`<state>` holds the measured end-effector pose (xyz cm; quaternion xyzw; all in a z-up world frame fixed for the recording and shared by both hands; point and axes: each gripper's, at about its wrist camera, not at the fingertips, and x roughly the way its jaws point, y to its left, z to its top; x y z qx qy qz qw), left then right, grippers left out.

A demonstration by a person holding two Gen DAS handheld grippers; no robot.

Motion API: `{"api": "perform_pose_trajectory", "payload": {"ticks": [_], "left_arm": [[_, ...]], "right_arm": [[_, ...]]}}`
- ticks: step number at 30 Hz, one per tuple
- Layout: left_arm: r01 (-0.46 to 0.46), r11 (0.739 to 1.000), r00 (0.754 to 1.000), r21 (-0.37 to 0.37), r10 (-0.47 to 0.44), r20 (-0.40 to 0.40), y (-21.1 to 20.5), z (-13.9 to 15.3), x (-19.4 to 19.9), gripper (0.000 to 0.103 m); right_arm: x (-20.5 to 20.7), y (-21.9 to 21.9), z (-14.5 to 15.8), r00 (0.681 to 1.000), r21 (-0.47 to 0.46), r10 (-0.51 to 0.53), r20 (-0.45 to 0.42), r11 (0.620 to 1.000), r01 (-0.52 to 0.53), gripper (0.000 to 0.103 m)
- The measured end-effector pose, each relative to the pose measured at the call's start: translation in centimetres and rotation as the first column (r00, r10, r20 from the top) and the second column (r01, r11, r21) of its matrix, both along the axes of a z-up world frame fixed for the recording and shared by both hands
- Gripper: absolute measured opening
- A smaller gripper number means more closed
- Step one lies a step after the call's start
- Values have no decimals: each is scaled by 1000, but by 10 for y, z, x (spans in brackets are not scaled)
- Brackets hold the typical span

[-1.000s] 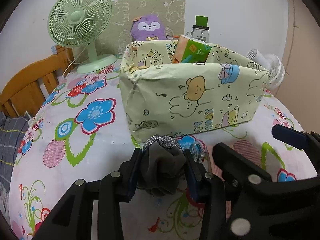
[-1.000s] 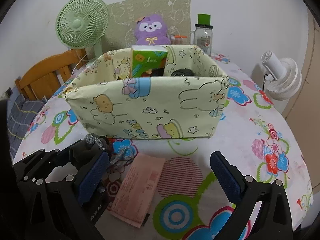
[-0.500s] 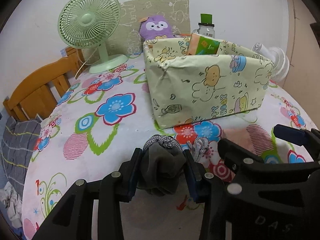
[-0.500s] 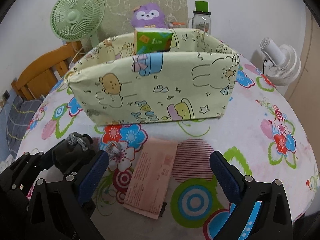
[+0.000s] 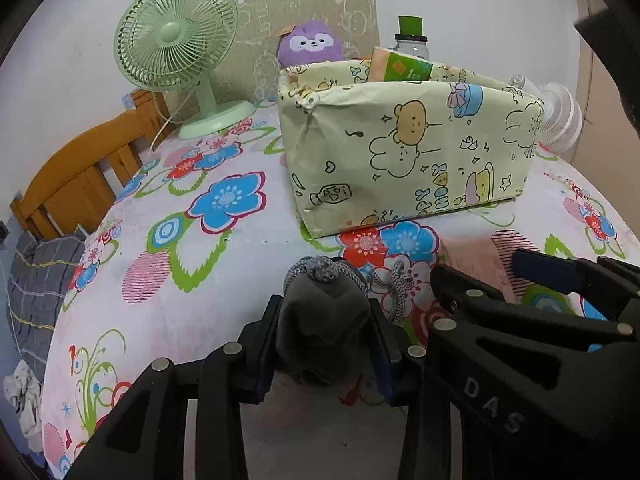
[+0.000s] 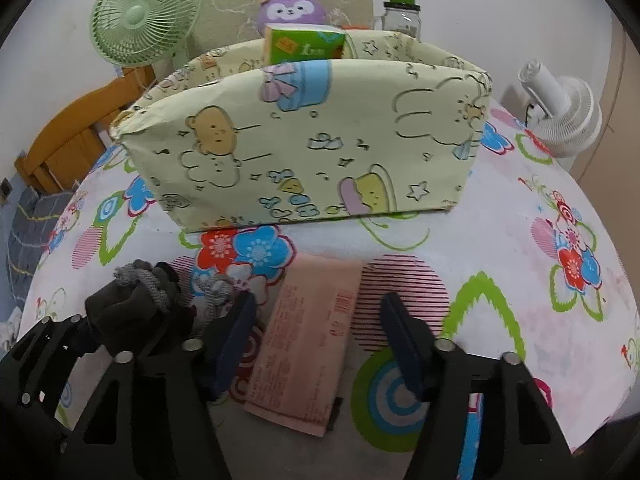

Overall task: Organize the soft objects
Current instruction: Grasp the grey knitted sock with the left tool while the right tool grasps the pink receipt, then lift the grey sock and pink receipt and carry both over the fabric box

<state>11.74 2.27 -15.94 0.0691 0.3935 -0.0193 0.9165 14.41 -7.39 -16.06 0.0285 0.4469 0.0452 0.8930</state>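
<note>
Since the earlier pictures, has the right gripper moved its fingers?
Yes. The right gripper has just been closing: its fingers now stand near both edges of the pink packet lying on the tablecloth, not yet pressing it.

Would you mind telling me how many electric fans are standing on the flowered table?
2: a pale green desk fan at the far left, and a white fan at the far right edge, past the box.

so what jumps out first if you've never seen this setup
The pale yellow cartoon-print fabric bin stands mid-table with a green tissue pack poking out. In front, the left tongs grip a dark grey pouch, and the right tongs, just closing, straddle a pink packet lying flat.
</note>
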Motion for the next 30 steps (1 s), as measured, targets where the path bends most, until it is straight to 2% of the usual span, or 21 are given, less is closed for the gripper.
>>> {"api": "perform_pose_trajectory", "payload": {"ticks": [2, 15, 30], "left_arm": [[0, 1000, 1000, -17, 0, -6, 1, 1, 0, 40], [10, 998, 999, -60, -11, -30, -11, 6, 1, 38], [29, 997, 999, -75, -27, 27, -38, 35, -12, 38]], "right_arm": [[0, 2, 1, 1000, 2, 12, 3, 1000, -12, 44], [-2, -7, 9, 999, 9, 18, 43, 1000, -18, 40], [-18, -36, 37, 993, 25, -1, 120, 1000, -2, 40]]}}
